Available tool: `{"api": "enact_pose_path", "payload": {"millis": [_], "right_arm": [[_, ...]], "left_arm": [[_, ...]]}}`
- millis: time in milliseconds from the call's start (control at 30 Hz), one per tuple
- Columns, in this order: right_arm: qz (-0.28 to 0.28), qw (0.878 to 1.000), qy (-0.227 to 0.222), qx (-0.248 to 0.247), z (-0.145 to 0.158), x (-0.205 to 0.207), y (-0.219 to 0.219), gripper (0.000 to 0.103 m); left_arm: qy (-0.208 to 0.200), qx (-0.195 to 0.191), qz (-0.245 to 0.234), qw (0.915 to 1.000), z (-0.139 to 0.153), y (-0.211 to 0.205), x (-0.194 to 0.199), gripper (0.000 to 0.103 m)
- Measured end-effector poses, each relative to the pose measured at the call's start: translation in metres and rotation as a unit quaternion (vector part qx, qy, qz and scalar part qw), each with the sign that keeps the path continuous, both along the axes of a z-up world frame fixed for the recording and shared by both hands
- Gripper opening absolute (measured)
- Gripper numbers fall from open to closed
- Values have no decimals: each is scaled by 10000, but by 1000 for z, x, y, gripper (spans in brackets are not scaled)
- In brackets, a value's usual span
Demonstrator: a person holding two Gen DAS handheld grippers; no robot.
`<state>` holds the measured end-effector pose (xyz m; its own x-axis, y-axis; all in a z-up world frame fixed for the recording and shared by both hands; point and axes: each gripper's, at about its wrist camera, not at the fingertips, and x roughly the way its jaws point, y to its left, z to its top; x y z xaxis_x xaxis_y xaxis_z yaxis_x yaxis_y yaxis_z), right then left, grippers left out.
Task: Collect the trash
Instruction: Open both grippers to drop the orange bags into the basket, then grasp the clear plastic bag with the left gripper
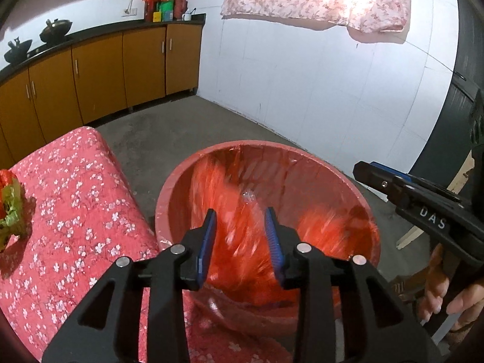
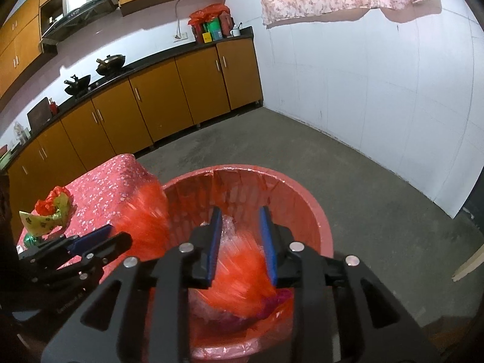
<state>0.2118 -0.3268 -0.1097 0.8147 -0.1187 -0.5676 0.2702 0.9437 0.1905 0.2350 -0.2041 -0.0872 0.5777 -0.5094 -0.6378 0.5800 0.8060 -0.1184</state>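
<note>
Both tongs hang over the red bin (image 1: pixel 302 163), left tongs (image 1: pixel 240 219) and right tongs (image 2: pixel 240 219) narrowly parted, gripping nothing. A blurred red bag (image 2: pixel 239 281) lies just below them. The leftover wrappers (image 1: pixel 10 208) sit at the frame's left edge on the flowered counter (image 1: pixel 75 211), nearer the left hand.

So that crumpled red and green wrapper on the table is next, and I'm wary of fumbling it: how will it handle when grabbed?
The wrapper looks like thin crinkled plastic: probably very light, likely to crush flat and perhaps slip between the jaws.
</note>
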Motion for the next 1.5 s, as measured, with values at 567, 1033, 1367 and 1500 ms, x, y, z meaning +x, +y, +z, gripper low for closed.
{"api": "enact_pose_path", "payload": {"millis": [567,1033,1367,1500], "right_arm": [[139,9986,-250,-439,17,-14,49,92],[808,9947,-271,-580,21,3,161,99],[1259,9900,-87,-635,16,16,214,99],[1281,9898,5,-629,12,21,220,99]], "left_arm": [[-464,45,1346,9898,20,108,-37,70],[-370,797,3915,9160,11,322,-41,79],[-3,762,3666,9272,-8,341,-11,77],[140,861,3573,9299,-17,338,1,71]]}}
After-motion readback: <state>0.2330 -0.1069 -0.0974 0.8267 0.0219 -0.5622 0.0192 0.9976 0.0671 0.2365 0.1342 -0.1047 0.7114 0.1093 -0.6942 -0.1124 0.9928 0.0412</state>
